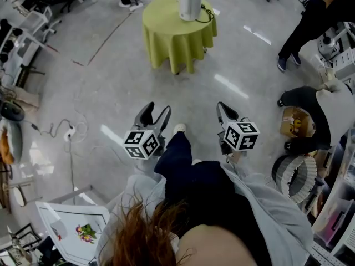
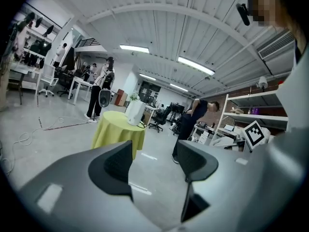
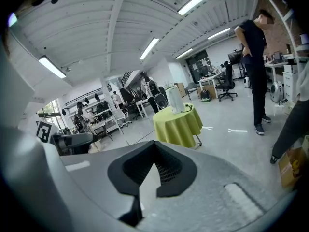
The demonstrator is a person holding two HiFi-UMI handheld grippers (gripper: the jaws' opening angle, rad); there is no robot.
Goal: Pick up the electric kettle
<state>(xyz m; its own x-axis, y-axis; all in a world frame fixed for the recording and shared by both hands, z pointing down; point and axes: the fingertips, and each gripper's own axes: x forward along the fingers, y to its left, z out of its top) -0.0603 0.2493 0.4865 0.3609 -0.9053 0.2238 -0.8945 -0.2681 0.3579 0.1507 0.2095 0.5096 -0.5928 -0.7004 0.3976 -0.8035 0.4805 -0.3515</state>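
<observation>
On one round table (image 1: 176, 37) draped in yellow-green cloth, well ahead of the person, stands a single white electric kettle (image 1: 188, 1), with one black cord (image 1: 208, 14) beside it. Two grippers are held out toward it. The left gripper (image 1: 157, 110) has its jaws spread wide and empty; the right gripper (image 1: 221, 106) has its jaws pressed together on nothing.

Light grey jacket (image 1: 266, 204), navy trousers (image 1: 176, 158), white shoe (image 1: 179, 128); left gripper (image 1: 157, 109) and right gripper (image 1: 222, 107) grey, black pads (image 2: 118, 166), black-white marker cubes (image 1: 141, 144)
</observation>
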